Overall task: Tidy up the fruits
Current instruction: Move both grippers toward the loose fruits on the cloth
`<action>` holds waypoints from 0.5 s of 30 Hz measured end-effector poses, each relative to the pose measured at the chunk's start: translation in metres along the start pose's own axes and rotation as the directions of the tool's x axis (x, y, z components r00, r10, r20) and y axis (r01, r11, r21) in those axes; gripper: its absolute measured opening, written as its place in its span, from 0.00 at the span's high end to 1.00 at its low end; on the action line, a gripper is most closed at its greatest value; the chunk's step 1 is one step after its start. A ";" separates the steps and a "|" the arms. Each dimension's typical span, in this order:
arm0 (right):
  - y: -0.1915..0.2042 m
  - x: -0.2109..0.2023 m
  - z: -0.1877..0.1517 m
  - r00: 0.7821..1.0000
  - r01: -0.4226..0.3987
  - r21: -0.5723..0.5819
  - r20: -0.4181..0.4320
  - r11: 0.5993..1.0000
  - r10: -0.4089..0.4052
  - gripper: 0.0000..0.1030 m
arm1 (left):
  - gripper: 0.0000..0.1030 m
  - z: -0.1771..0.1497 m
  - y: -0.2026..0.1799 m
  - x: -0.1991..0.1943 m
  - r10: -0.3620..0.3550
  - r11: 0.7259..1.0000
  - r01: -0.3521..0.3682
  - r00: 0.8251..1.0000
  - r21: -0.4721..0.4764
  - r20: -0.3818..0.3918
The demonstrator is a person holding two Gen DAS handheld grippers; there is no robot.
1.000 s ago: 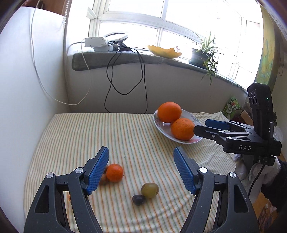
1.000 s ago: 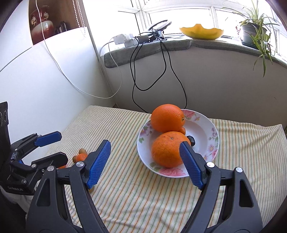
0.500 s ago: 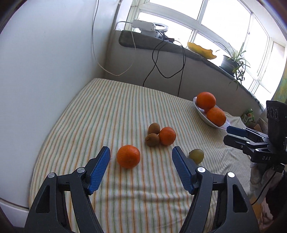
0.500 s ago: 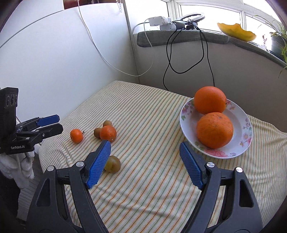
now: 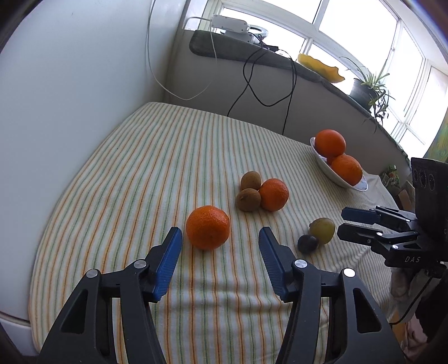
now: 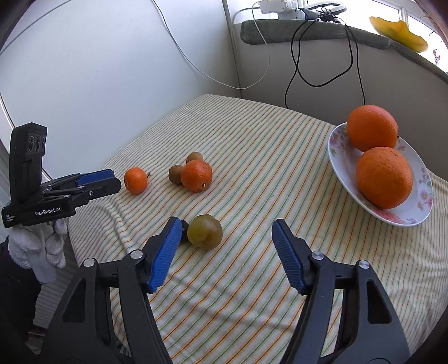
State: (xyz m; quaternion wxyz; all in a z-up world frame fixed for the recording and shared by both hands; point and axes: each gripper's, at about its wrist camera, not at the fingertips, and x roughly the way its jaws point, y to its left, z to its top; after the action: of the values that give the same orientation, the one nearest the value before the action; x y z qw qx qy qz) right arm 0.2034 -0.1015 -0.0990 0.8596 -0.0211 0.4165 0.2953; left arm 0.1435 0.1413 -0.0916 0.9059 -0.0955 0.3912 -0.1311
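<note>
While two big oranges (image 6: 384, 177) sit together in the flowered plate (image 6: 336, 168) at the right end of the bench (image 6: 252, 134), a smaller orange shape shows between them in the left wrist view, too hidden to name. Six more fruits lie loose on the striped cloth (image 5: 168, 156). Two are mandarins: one (image 5: 207, 227) alone, the other (image 5: 273, 194) touching two brown kiwis (image 5: 248, 199) in a tight cluster. One yellow-green round fruit (image 6: 204, 231) lies nearer the front edge, with one small dark plum (image 5: 307, 243) touching it.

The left gripper (image 5: 220, 261) has its jaws released, and they have just been closing; the lone mandarin lies just ahead of its blue pads (image 5: 168, 263), between their lines but touched by neither. The right gripper (image 6: 227, 253) is likewise released, its jaws also just closing, with the yellow-green fruit just inside its left pad and not pressed from the other side. Whether that pad touches the fruit I cannot tell. In the right wrist view a white-gloved hand (image 6: 36, 246) holds the left gripper at the cloth's left edge.

On the window ledge (image 6: 308, 30) behind stand one white power strip (image 6: 275, 6), black cables (image 6: 296, 64) hanging down, one yellow dish (image 6: 397, 30) and, seen from the left wrist, one potted plant (image 5: 364, 89).
</note>
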 end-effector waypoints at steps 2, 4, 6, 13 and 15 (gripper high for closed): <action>0.001 0.006 -0.001 1.000 -0.009 -0.002 -0.017 1.000 0.009 0.39 | 0.46 0.000 0.001 0.003 0.002 1.000 -0.002 1.000 -0.001 -0.005; 0.002 0.011 -0.002 0.999 -0.018 0.000 -0.030 1.000 0.018 0.42 | 0.46 0.001 0.002 0.005 0.006 1.000 -0.006 1.000 0.002 -0.011; 0.002 0.016 -0.003 0.999 -0.026 -0.001 -0.043 1.000 0.026 0.44 | 0.47 0.001 0.003 0.007 0.012 1.000 -0.012 1.000 0.002 -0.018; 0.002 0.031 -0.002 0.996 -0.051 0.014 -0.070 0.999 0.052 0.48 | 0.55 0.002 0.008 0.016 0.012 1.000 -0.012 0.999 0.002 -0.045; 0.000 0.034 -0.001 0.995 -0.065 0.028 -0.075 0.998 0.067 0.48 | 0.57 0.001 0.009 0.018 0.011 1.000 -0.011 0.999 -0.001 -0.050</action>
State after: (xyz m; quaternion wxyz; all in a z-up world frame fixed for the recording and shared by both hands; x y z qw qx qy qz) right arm 0.2188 -0.0850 -0.1238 0.8332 -0.0077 0.4529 0.3171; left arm 0.1580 0.1447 -0.1056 0.8965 -0.0906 0.4144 -0.1281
